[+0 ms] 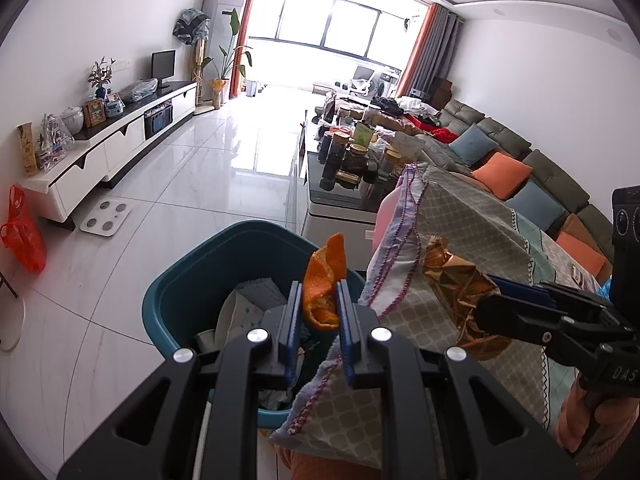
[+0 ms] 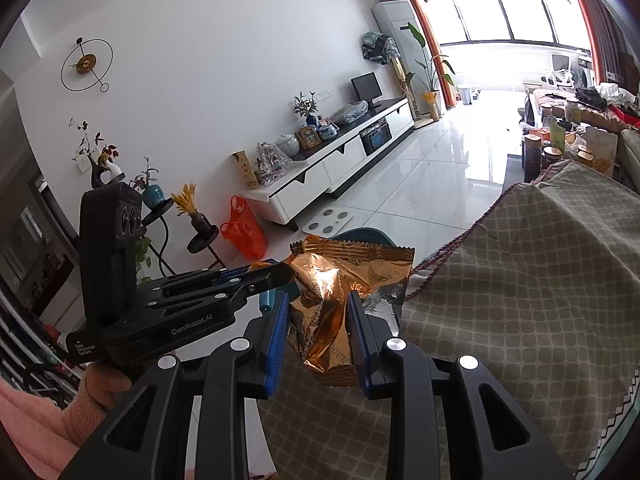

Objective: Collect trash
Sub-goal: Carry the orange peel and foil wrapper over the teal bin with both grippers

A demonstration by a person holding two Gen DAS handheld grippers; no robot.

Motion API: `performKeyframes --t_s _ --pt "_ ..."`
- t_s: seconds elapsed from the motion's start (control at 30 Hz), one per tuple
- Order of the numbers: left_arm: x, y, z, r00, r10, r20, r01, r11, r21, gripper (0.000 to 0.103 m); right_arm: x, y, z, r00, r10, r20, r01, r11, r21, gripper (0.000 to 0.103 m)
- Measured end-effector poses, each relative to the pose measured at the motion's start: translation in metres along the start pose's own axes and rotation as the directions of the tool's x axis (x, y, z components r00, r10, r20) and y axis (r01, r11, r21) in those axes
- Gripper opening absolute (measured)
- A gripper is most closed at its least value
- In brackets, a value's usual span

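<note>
Daylight pours in through the large window [image 1: 332,28] at the far end of the room, which is blown out to white, and it throws a bright glare patch along the glossy floor tiles [image 1: 224,152]. Both views are sharp and bright overall, with nearer objects lit softly and only faint shadows. Fisheye distortion bends the walls and furniture, and the corners fall into a black vignette.
</note>
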State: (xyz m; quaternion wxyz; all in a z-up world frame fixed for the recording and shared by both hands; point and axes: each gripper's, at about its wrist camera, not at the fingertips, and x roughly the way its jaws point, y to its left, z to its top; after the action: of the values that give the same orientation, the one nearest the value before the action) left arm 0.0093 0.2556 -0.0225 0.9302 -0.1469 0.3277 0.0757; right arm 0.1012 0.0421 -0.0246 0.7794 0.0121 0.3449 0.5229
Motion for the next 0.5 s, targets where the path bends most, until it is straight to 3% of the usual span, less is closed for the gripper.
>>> performKeyframes --t_s 0.5 --pt "-0.0008 0.0067 0.0012 1.0 0.012 0.0 -0.012 1.0 -0.006 0.018 0.0077 0.0048 0.0028 1.0 0.01 -0.01 -0.01 1.0 -0.004 0.03"
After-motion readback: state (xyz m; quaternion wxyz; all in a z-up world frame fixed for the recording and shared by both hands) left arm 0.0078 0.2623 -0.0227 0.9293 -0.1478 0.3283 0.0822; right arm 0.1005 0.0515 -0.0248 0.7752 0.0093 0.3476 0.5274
